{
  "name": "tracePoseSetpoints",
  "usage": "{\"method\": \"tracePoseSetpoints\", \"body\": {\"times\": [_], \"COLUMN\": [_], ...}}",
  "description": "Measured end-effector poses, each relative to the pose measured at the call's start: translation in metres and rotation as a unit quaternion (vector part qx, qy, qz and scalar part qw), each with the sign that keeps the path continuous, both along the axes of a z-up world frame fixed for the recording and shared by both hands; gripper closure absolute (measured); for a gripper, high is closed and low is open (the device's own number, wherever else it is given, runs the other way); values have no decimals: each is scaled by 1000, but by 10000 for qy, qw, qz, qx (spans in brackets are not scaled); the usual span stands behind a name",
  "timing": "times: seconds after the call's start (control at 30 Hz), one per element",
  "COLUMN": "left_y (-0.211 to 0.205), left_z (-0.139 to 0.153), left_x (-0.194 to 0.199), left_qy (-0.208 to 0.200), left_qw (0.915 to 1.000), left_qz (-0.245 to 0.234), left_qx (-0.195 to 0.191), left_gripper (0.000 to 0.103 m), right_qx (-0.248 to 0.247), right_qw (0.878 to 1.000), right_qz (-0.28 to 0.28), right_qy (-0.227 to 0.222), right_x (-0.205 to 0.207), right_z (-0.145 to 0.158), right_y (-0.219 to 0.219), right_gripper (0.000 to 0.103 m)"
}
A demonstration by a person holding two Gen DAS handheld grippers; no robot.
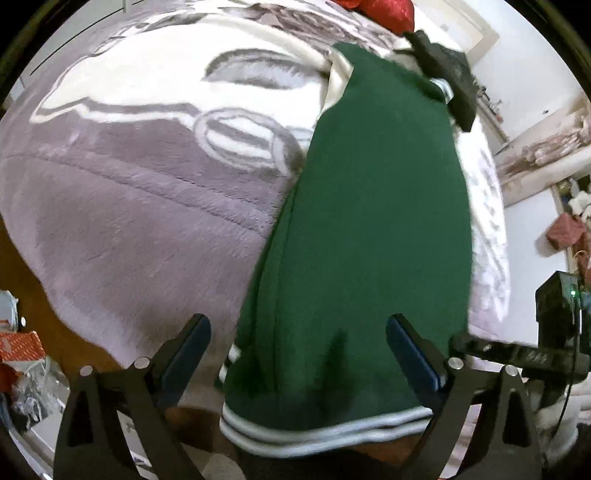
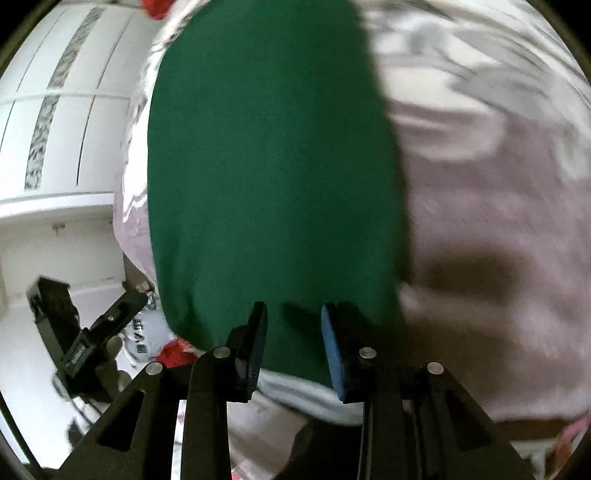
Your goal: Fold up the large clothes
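Observation:
A dark green garment (image 1: 373, 229) with a grey-and-white striped hem (image 1: 325, 434) lies lengthwise on a bed, hem toward me. It also fills the middle of the right wrist view (image 2: 273, 184). My left gripper (image 1: 297, 325) is open, its jaws wide apart over the hem end, holding nothing. My right gripper (image 2: 294, 312) is open with a narrower gap, just above the garment's near edge, holding nothing. The other gripper shows as a black device at the far end of the garment (image 1: 448, 74) and at the left of the right wrist view (image 2: 85, 332).
The bed carries a mauve and white plush blanket (image 1: 147, 206), also seen in the right wrist view (image 2: 498, 221). A red cushion (image 1: 384, 11) lies at the bed's far end. White wardrobe doors (image 2: 62, 122) stand to the left. Clutter lies on the floor (image 1: 22, 365).

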State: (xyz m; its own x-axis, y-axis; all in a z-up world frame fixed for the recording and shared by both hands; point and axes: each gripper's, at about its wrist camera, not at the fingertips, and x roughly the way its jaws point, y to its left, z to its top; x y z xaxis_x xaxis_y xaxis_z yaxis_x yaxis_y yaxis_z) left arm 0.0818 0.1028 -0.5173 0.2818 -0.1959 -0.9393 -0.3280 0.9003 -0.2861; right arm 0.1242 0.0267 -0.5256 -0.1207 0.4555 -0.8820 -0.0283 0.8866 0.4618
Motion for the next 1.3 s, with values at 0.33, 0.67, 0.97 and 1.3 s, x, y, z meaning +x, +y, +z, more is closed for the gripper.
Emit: {"method": "tracePoseSetpoints", "body": {"times": [0.33,0.67,0.97,1.3], "left_y": [12,32,38,55], "left_z": [-50,-96,-101,-85], "left_x": [-23,-35,-41,-57], "left_qy": [707,814,572,253], "left_qw": [9967,9777,9764,9650], "left_qz": [-158,48,67,426], "left_qx": [-377,-1935,-2080,-2575], "left_gripper": [6,6,5,5], "right_qx": [727,1726,2204,3484], "right_qw": [9933,9626,9577,9186], "right_qz": [-530,-1713,-814,-862], "right_qy": [729,1195,1659,1656], "right_x": [-23,-48,-64,-62], "right_z": [-10,-48,-80,-83], "right_y": [-51,-121,-106,-62], "right_gripper": [50,49,29,35]}}
